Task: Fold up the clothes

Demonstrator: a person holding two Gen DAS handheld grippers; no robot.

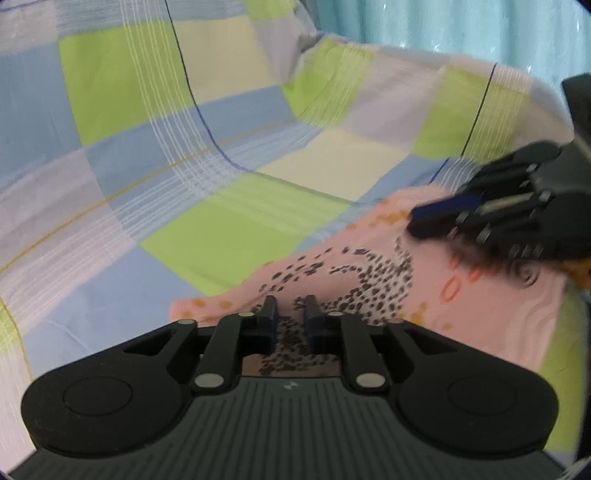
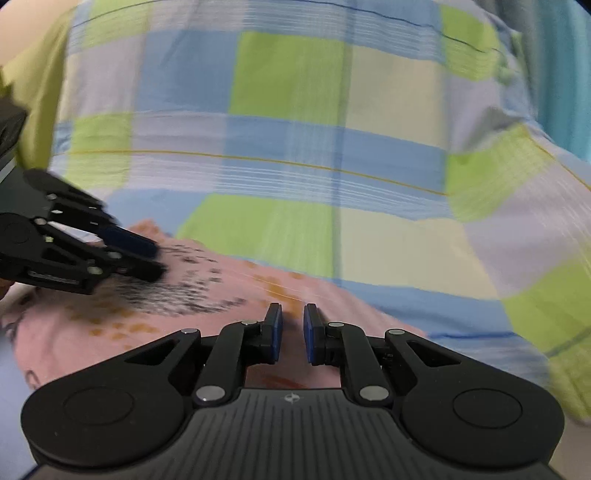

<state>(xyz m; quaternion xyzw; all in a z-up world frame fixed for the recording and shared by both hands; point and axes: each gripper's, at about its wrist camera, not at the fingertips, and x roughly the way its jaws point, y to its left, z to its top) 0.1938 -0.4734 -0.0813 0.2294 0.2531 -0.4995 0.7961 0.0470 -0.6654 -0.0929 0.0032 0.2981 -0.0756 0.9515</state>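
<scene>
Left and right wrist views over a bed covered by a checked sheet in blue, green, pale yellow and lilac squares with thin white, yellow and dark lines. A pink garment, printed with a band of small black spots, orange marks and orange-red ovals, lies spread on the sheet at the near right of the left wrist view; in the right wrist view the same garment occupies the near left and centre. The left gripper sits low over the near edge of the garment, directly above the spotted band; its two fingers stand a narrow gap apart, with spotted cloth visible between and beneath them, and whether they pinch that cloth cannot be told. The right gripper is likewise over the pink cloth, its blue-padded fingers parted by a narrow gap with pink fabric showing between them; a grasp cannot be confirmed. Each gripper appears in the other's view, motion-blurred: the right one at the right edge over the far part of the garment, the left one at the left edge just above the spotted band. A pale turquoise curtain hangs beyond the far edge of the bed. The sheet rises in a fold at the far centre.
</scene>
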